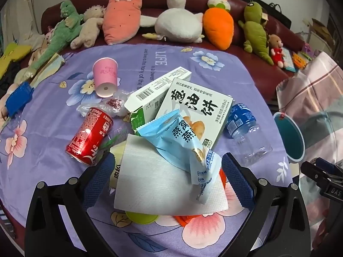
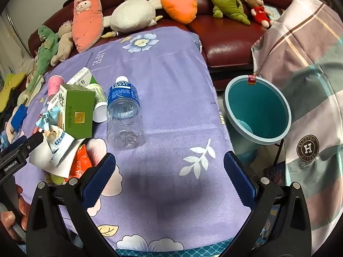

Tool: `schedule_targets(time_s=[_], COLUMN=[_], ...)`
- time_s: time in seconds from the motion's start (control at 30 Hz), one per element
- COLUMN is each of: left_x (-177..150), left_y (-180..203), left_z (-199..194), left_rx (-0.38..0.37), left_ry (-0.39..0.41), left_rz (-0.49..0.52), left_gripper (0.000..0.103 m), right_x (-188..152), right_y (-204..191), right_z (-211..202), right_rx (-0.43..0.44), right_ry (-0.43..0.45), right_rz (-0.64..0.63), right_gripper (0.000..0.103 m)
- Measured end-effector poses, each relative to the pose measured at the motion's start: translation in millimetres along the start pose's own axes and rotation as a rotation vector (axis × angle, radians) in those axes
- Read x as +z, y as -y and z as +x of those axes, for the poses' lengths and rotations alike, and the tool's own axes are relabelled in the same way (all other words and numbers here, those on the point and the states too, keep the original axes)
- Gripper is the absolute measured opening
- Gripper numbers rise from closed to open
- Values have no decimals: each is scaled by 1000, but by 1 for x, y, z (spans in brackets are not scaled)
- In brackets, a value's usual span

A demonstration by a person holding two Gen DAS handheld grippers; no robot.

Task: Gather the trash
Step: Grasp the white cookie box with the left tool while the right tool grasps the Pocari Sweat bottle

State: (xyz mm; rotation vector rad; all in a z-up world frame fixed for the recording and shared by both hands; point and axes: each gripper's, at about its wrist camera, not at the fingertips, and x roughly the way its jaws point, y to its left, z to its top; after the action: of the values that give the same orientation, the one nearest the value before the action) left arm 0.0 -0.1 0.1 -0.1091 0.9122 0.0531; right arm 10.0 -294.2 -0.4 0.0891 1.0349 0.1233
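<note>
A pile of trash lies on the purple flowered cloth (image 1: 38,150). My left gripper (image 1: 168,180) is open, its fingers either side of a white paper napkin (image 1: 154,184) with a light blue snack wrapper (image 1: 180,143) on top. Behind lie a red cola can (image 1: 90,137), a pink paper cup (image 1: 105,79), two white-green boxes (image 1: 197,111) and a clear blue-labelled bottle (image 1: 244,128). My right gripper (image 2: 169,180) is open and empty over bare cloth, with the bottle (image 2: 124,115) ahead of it. A teal bin (image 2: 259,109) stands off the table's right edge.
Plush toys (image 1: 178,19) line the dark red sofa (image 2: 227,45) behind the table. A plaid cloth (image 2: 310,68) hangs at the right beyond the bin. A blue object (image 1: 18,99) lies at the left edge. A yellow-green lid (image 1: 141,217) and orange wrapper (image 2: 80,162) poke out under the napkin.
</note>
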Motion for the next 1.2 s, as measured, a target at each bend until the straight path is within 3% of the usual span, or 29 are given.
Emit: schedule_targets(time_s=[0.83, 1.2], left_x=[0, 9], left_y=[-3, -17], left_z=[7, 11], left_rx=[-63, -99], left_ry=[-6, -13], left_rz=[29, 59], left_gripper=[99, 99], right_x=[-2, 10], right_y=[-5, -28], right_z=[2, 6], right_rx=[-18, 43], right_ry=[-7, -38], right_rz=[4, -42], right_gripper=[97, 97])
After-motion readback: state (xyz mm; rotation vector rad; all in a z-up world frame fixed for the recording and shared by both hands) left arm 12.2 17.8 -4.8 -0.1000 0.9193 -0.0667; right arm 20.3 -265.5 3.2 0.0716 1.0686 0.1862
